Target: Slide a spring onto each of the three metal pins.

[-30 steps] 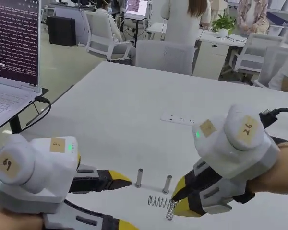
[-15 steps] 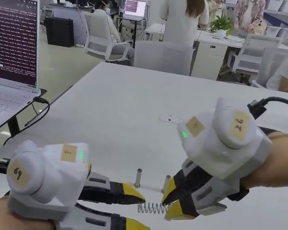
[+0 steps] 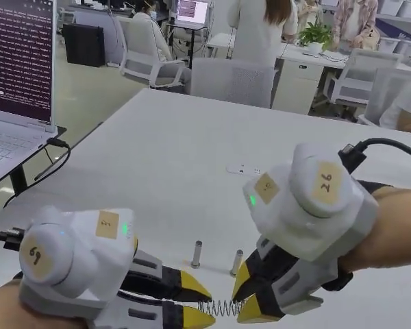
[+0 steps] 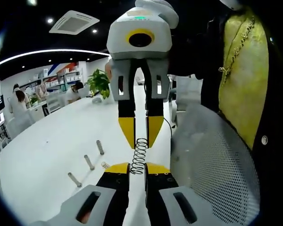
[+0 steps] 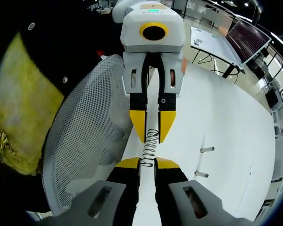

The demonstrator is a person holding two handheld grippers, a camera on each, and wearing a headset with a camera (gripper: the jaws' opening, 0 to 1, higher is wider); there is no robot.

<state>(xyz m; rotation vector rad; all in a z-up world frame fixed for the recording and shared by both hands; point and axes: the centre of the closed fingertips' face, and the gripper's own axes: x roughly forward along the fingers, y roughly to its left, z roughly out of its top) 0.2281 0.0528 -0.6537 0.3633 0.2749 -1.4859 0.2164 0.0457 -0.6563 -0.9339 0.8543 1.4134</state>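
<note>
Spring [image 3: 222, 308] in hand: your left gripper [image 3: 197, 302] and right gripper [image 3: 244, 297] each pinch one end, holding it near the bare pins [image 4: 88, 162], and next you likely must free one end to thread it over a pin's tip.

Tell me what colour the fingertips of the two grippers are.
Yellow, on left gripper and right gripper, both gripping the spring; clearest in the left gripper view.

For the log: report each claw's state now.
Left claw: shut on one end of the spring.
Right claw: shut on the spring's other end.
</note>
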